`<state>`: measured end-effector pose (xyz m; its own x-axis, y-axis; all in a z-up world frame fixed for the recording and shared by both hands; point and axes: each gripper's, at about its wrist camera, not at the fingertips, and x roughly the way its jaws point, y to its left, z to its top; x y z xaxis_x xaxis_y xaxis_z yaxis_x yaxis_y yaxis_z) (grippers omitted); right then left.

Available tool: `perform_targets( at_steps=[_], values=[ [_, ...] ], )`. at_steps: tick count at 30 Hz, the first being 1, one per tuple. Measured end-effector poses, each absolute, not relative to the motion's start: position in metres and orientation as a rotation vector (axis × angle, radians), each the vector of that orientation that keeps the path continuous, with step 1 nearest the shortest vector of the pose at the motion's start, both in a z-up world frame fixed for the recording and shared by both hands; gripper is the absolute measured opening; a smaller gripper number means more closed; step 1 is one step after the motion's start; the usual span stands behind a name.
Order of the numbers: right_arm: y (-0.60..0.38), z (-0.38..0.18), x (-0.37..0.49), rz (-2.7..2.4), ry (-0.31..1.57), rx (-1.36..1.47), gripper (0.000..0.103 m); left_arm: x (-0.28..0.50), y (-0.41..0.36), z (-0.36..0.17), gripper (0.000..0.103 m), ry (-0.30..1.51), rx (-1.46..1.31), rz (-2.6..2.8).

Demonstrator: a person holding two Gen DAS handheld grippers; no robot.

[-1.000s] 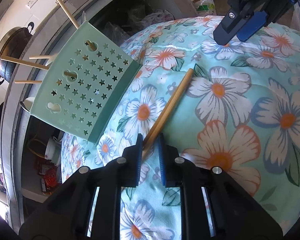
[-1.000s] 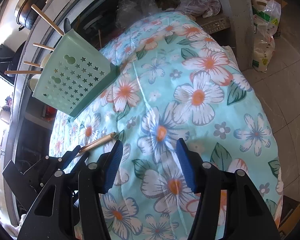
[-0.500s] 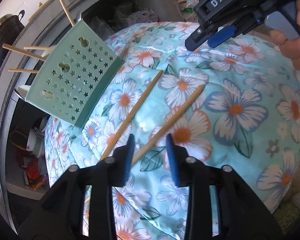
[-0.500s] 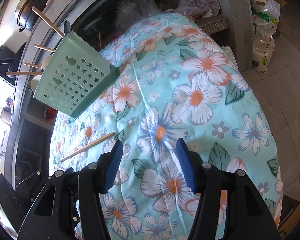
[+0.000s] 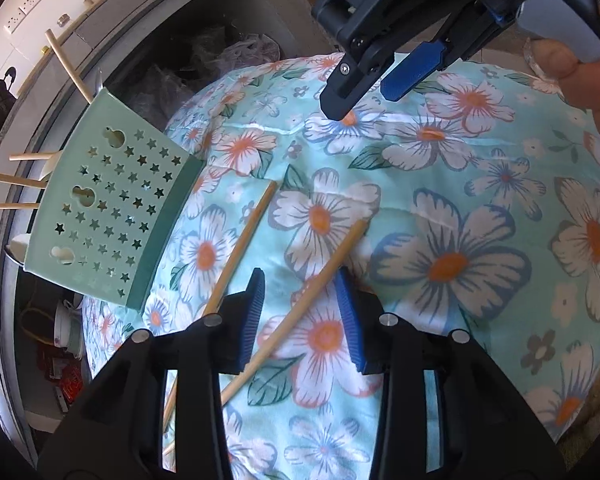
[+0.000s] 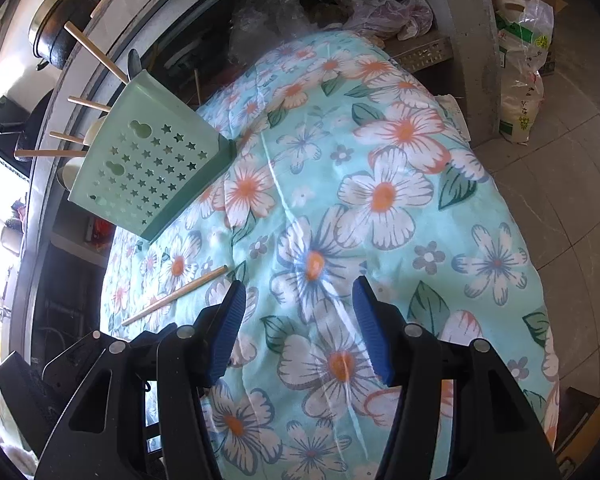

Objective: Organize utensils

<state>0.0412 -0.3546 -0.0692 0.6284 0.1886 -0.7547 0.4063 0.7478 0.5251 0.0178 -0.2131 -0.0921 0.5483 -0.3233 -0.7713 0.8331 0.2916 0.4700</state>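
Note:
A mint green utensil holder (image 5: pixel 112 216) with star holes lies tipped on the floral cloth, several chopsticks and a spoon sticking out of its far end; it also shows in the right wrist view (image 6: pixel 140 168). Two loose wooden chopsticks lie on the cloth: one (image 5: pixel 320 284) runs between my open left gripper's (image 5: pixel 302 320) fingers, the other (image 5: pixel 244 240) just left of them. My right gripper (image 6: pixel 296 328) is open and empty above the cloth; it shows at the top of the left wrist view (image 5: pixel 376 84). One chopstick (image 6: pixel 176 296) lies to its left.
The floral cloth (image 6: pixel 380 200) covers a rounded surface. Behind it is a grey counter (image 5: pixel 148 28) with a dark pot (image 6: pixel 64 24) on top and cluttered shelves under it. A plastic bag (image 6: pixel 520 72) stands on the tiled floor at right.
My left gripper let go of the chopstick it held, opened wider and pulled back; both chopsticks now lie on the cloth. The right gripper stayed open.

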Motion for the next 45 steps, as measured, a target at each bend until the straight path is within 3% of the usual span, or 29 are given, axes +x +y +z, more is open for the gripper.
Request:
perform_targets(
  at_steps=[4,15,40,45],
  values=[
    [-0.356,-0.070,0.040,-0.142,0.901,0.747,0.054,0.020,-0.220,-0.097,0.019,0.630,0.983,-0.856],
    [-0.359,-0.071,0.039,-0.139,0.892,0.775,0.054,0.012,-0.212,-0.086,0.016,0.576,0.968,-0.823],
    [-0.353,-0.063,0.042,0.010,0.818,0.951,0.054,0.054,-0.165,0.010,0.009,0.453,0.674,-0.577],
    [-0.337,-0.068,0.063,0.110,0.836,1.038,0.049,0.067,-0.155,0.020,0.008,0.456,0.616,-0.531]
  ],
)
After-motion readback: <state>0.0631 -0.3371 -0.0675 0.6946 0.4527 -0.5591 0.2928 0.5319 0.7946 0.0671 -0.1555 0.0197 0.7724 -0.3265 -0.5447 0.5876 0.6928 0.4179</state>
